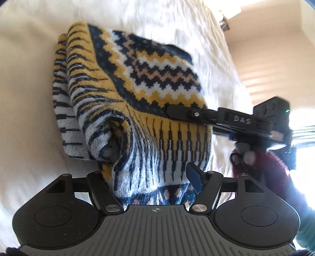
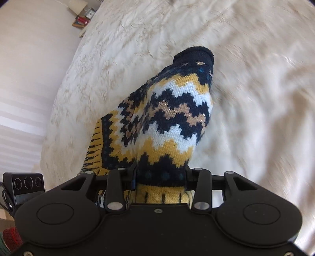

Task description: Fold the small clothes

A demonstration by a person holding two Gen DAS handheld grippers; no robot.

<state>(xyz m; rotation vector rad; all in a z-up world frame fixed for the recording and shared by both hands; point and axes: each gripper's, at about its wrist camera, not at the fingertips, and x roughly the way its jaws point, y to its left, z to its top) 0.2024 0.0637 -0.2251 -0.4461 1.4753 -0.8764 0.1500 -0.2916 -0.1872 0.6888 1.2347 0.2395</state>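
The knitted sweater lies bunched on the cream bedspread, its near edge drawn up off it. The left gripper is clenched on the striped hem; the right gripper grasps the zigzag-patterned part beside it.

Matte black left claw with silver screws, ribbed grey plate, blue fingertip pad; right claw likewise black

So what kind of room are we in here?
Probably a bedroom: the knit sweater is held over a cream furry bedspread, with a bedside shelf of small items by the wall.
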